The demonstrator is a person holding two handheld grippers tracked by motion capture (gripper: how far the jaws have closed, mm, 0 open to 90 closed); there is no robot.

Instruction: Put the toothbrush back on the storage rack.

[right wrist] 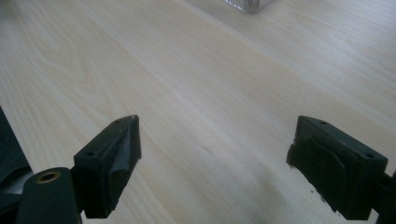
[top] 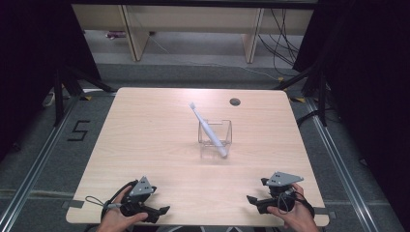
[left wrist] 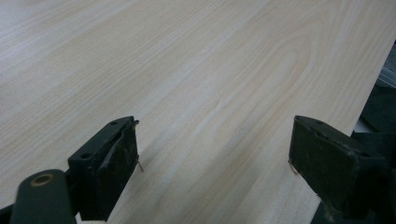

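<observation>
A white toothbrush (top: 209, 130) leans in a clear plastic box (top: 214, 133) near the middle of the table, its bristle end up and to the back left. My left gripper (top: 159, 211) rests at the table's front left, held by a hand, with its jaws wide apart over bare wood (left wrist: 215, 140). My right gripper (top: 252, 200) rests at the front right in the other hand, also open with nothing between its jaws (right wrist: 215, 144). A corner of the clear box (right wrist: 247, 4) shows at the top of the right gripper view.
The light wooden table (top: 145, 140) has a round cable hole (top: 235, 101) at the back right. Its front edge runs just under both grippers. Beyond the table lie grey floor, desk legs and cables. A "5" is marked on the floor (top: 78, 130) at left.
</observation>
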